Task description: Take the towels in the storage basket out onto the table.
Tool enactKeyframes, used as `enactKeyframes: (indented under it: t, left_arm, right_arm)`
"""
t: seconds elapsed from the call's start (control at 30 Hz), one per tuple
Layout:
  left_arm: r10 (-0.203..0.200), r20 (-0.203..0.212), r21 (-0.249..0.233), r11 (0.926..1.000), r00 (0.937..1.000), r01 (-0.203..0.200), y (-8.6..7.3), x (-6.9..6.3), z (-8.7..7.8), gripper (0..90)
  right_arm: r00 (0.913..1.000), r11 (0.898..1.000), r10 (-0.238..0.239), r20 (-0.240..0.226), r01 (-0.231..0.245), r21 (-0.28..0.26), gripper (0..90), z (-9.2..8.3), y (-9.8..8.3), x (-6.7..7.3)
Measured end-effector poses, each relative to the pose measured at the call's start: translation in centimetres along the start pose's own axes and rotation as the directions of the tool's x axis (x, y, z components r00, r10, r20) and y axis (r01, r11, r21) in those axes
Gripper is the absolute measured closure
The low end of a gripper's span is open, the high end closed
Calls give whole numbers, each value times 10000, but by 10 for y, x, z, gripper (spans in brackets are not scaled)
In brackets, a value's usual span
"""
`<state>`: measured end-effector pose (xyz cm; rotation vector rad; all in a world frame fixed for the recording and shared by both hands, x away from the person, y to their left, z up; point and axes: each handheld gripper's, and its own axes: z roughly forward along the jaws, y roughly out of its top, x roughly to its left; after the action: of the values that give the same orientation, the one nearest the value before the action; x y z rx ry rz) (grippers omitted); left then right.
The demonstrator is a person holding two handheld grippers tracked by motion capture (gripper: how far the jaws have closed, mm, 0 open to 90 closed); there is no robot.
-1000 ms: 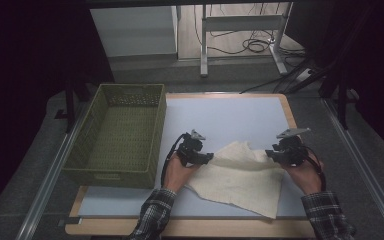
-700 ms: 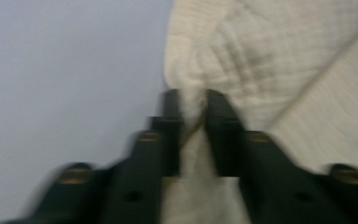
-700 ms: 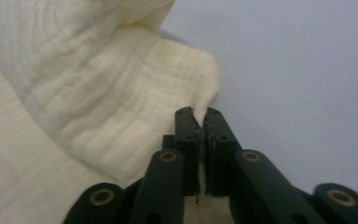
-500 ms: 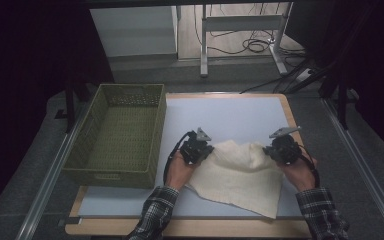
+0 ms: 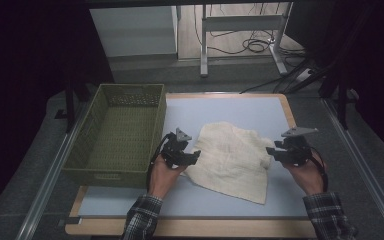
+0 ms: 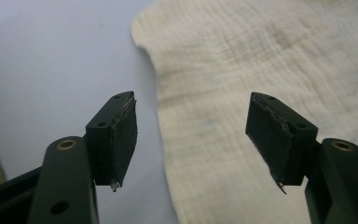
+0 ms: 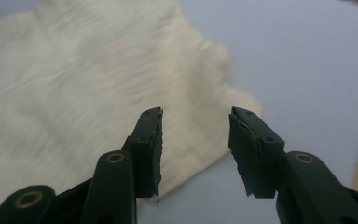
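A green woven plastic basket (image 5: 115, 130) sits far left. The left gripper (image 5: 196, 154) has just opened, empty, beside the cream crinkled cloth (image 5: 232, 160) lying mid-mat. The right gripper (image 5: 270, 151) likewise just opened. Regrip opposite corners evenly before folding.

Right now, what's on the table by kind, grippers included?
Cream cloth: 1
Green basket: 1
Grippers: 2, the left gripper and the right gripper, both open, jaws just opening, nothing between them
Total: 4

Dim high view, dark surroundings; right gripper view blurred, cloth soft.
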<state>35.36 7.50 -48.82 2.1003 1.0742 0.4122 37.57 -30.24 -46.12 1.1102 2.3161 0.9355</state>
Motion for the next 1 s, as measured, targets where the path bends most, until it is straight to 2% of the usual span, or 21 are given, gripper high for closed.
enactKeyframes:
  t: [0.13,0.2,0.23,0.27,0.3,0.43,0.57,0.6,0.67,0.77,0.8,0.83,0.87,0.97,1.0]
  left_arm:
    - [102,385,234,9997,9992,-111,-13,-13,1,409]
    - [140,375,327,9993,9992,-153,-17,-17,1,436]
    - [166,387,367,9992,9991,-180,-21,-20,2,436]
    - [215,393,427,9988,9990,-231,-25,-22,2,477]
    - [309,249,477,9983,9992,-321,-31,-25,1,531]
    - [194,-80,387,9991,9998,-191,-41,-25,-1,621]
    - [-4,-395,352,9994,9992,18,-45,-21,0,618]
    - [-52,-440,348,9994,9990,68,-45,-20,0,614]
    - [-77,-531,332,9994,9986,95,-46,-19,0,621]
    - [-166,-528,238,9996,9985,179,-47,-19,0,626]
    - [-179,-514,224,9996,9985,191,-47,-19,0,626]
    - [-179,-514,224,9996,9985,191,-47,-19,0,626]
    - [-189,-488,191,9996,9986,198,-48,-19,-1,625]
    - [-228,-386,133,9996,9990,233,-48,-21,-3,624]
    - [-214,-367,121,9997,9991,219,-49,-21,-4,624]
  right_arm:
    - [9974,9996,44,-723,-22,295,623,-6,-19,12]
    - [9941,9991,3,-1089,42,414,655,-9,-28,20]
    - [9941,9991,3,-1089,42,414,655,-9,-28,20]
    - [9922,9989,-29,-1242,86,452,671,-11,-32,25]
    - [9876,9979,-199,-1558,293,581,694,-14,-38,34]
    - [9771,9946,-535,-2058,705,763,725,-20,-49,53]
    - [9647,9922,-732,-2531,960,790,726,-25,-58,70]
    - [9586,9909,-844,-2720,1094,782,720,-25,-61,75]
    - [9555,9888,-1022,-2768,1280,770,661,-25,-66,83]
    - [9505,9808,-1442,-2753,1742,879,666,-21,-76,94]
    - [9528,9755,-1702,-2514,1989,935,742,-18,-81,97]
    - [9559,9755,-1851,-2281,2069,753,828,-20,-83,98]
    - [9568,9764,-1790,-2290,2014,785,872,-21,-84,97]
    - [9598,9822,-1453,-2400,1691,819,883,-23,-86,90]
    - [9634,9822,-1429,-2268,1664,877,883,-25,-87,86]
